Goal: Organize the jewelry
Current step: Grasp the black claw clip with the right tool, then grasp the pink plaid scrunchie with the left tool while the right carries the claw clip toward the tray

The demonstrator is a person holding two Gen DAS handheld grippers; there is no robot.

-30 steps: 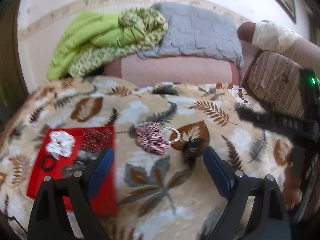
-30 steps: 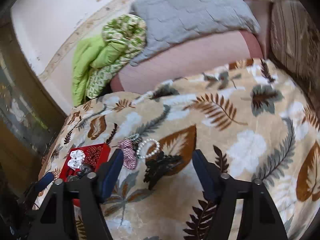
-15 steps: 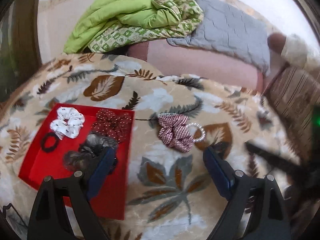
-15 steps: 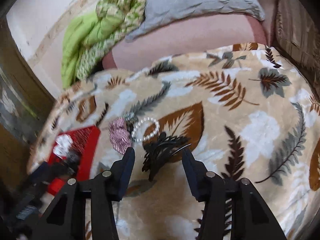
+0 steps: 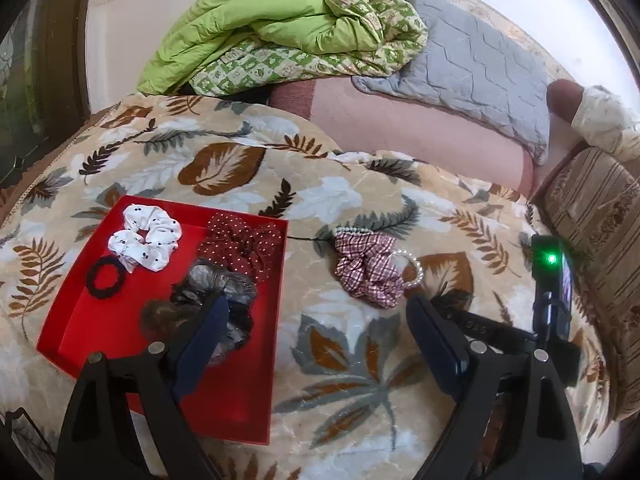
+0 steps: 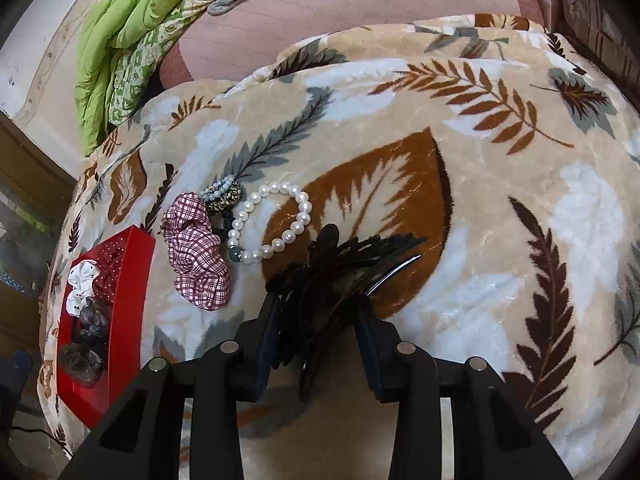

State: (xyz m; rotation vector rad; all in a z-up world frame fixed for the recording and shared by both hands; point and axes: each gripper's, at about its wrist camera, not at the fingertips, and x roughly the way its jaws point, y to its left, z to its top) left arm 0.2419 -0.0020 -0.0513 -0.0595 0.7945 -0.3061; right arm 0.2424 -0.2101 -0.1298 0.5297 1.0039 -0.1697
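Right gripper [image 6: 316,312], seen from its own wrist camera, points down at a leaf-patterned blanket [image 6: 500,208] in beige, brown and grey. Its two black fingers with dark blue pads have just been closing, and a black hair claw clip [image 6: 340,260] lies between them. The left pad sits against the clip's dark cord-like part; whether the right pad presses on the clip cannot be told, so a firm grip is not certain. The clip's teeth fan out to the right across a large brown leaf.

Just beyond the clip lies a white pearl bracelet [image 6: 276,220] in an open ring, with one green bead on its near side. Touching its left edge are a small leopard-print hair tie [image 6: 228,200] and a short string of small pearls [image 6: 218,190]. Beside these, a red-and-white plaid scrunchie [image 6: 198,248] rests on the blanket, near a red tray [image 6: 128,304] at the left edge.

Left gripper [image 5: 316,336], in its own camera, hangs with its jaws wide apart and nothing between them. Its left finger hovers over the red tray, its right finger over bare blanket. Inside the tray lie a white scrunchie with black dots [image 5: 146,236], a dark red dotted scrunchie [image 5: 240,244], a thin black hair tie [image 5: 106,278] and a grey-black gauzy scrunchie [image 5: 212,300]. Folded green bedding [image 5: 280,36] and a grey quilted pillow [image 5: 472,68] lie at the far side of the bed.
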